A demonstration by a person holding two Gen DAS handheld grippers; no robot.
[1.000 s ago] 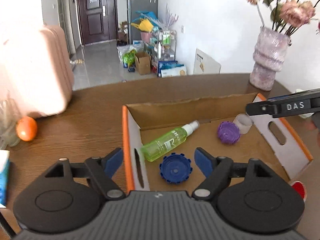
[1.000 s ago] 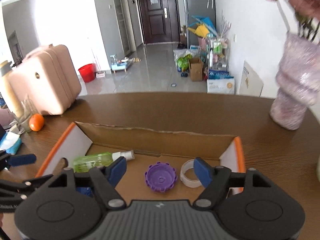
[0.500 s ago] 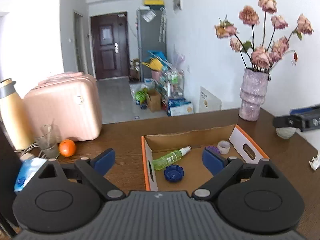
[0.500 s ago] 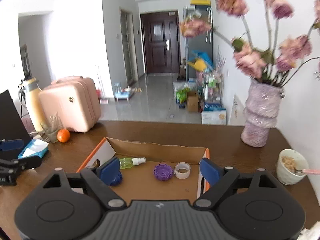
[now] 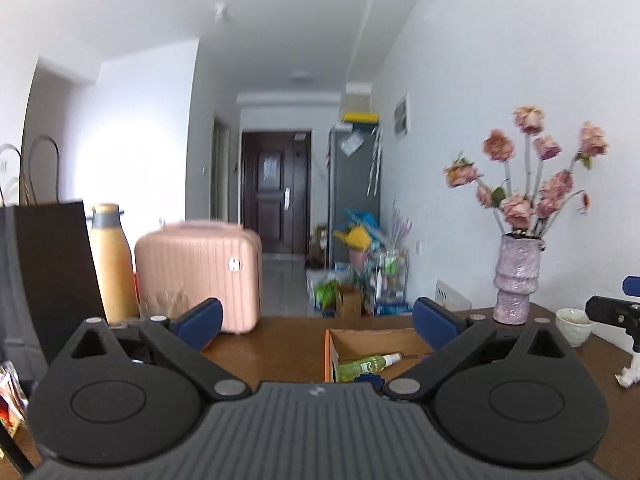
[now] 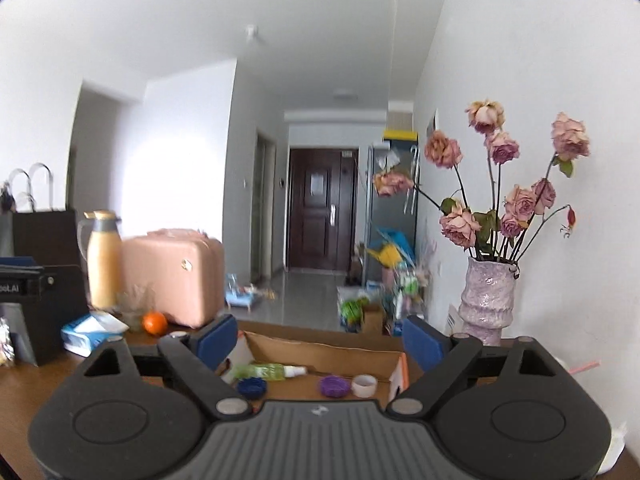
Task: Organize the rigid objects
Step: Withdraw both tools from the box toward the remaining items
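Both grippers, the left gripper [image 5: 316, 320] and right gripper [image 6: 318, 338], are opening with nothing between them above the cardboard box [image 6: 320, 350] holding a green bottle [image 6: 266, 371] mid-table.

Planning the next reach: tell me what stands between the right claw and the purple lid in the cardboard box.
Nothing visible does. The right claw, opening with nothing in it, hangs short of the cardboard box, which is open on top. The purple lid lies flat on its floor, apart from the tape roll beside it.
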